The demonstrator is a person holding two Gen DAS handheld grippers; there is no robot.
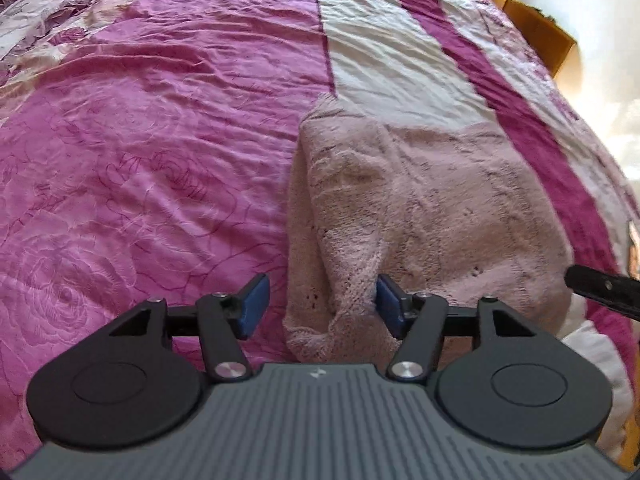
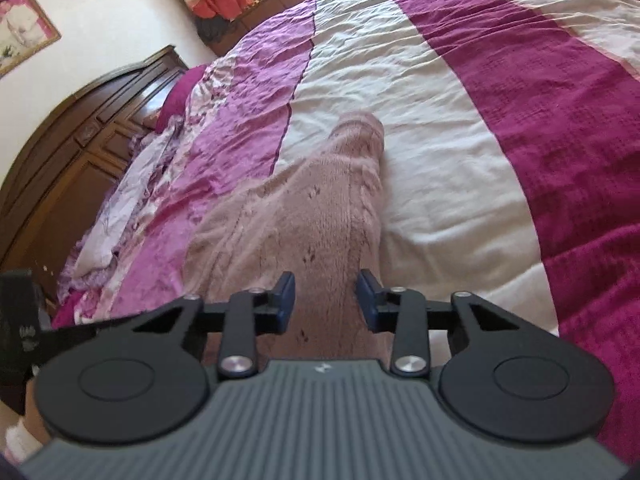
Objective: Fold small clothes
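Observation:
A pale pink knitted garment [image 1: 420,208] lies on the bed, with a sleeve folded lengthwise over its left side. My left gripper [image 1: 320,304] is open just above the garment's near left corner, a raised fold of knit touching its right blue pad. In the right wrist view the same pink garment [image 2: 304,216] stretches away from me. My right gripper [image 2: 326,300] hangs open over its near right edge, nothing pinched between the pads. The other gripper's black tip [image 1: 600,288] shows at the right edge of the left wrist view.
The bed cover [image 1: 140,140] is pink floral satin with white [image 2: 420,100] and dark magenta stripes [image 2: 560,120]. A dark wooden headboard [image 2: 80,128] and pillows lie to the left in the right wrist view. A light wooden frame [image 1: 540,20] borders the far side.

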